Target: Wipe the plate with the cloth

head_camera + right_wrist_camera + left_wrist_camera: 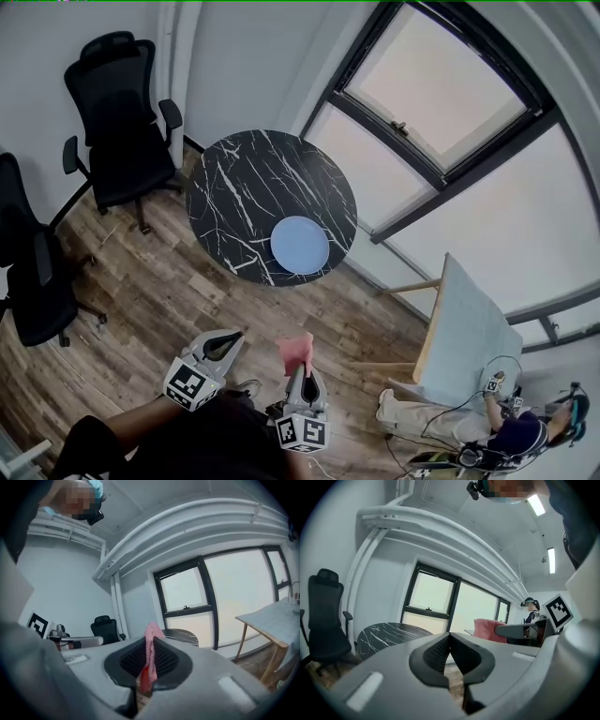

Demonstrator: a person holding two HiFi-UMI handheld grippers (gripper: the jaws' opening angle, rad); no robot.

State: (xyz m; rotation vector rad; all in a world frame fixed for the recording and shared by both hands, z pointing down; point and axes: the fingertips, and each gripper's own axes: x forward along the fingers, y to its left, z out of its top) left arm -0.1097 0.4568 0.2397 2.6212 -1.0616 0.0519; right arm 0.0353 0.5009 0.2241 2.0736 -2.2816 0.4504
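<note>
- We held the left gripper (450, 641) with its jaws pressed together on nothing, the ribbed pads meeting in a thin line.
- Our right gripper (149, 662) pinched the pink cloth (151, 637). A fold of the cloth stood up above the pads and a darker end hung below them.
- In the head view both grippers sat low in the frame, side by side above the wooden floor (150, 300). They pointed roughly toward the table and were well apart from it.
- The light-blue plate (300, 246) lay flat on the round black marble table (244, 183), close to the edge nearest us.
- The cloth was well apart from the plate, up in the air in the right gripper.
- One black office chair (117, 122) stood by the wall left of the round table, and a second chair (33, 272) stood nearer the left edge of the frame.
- A pale table on wooden legs (469, 328) stood at the right below the windows (441, 84), and a person (511, 436) sat beside it at the lower right.
</note>
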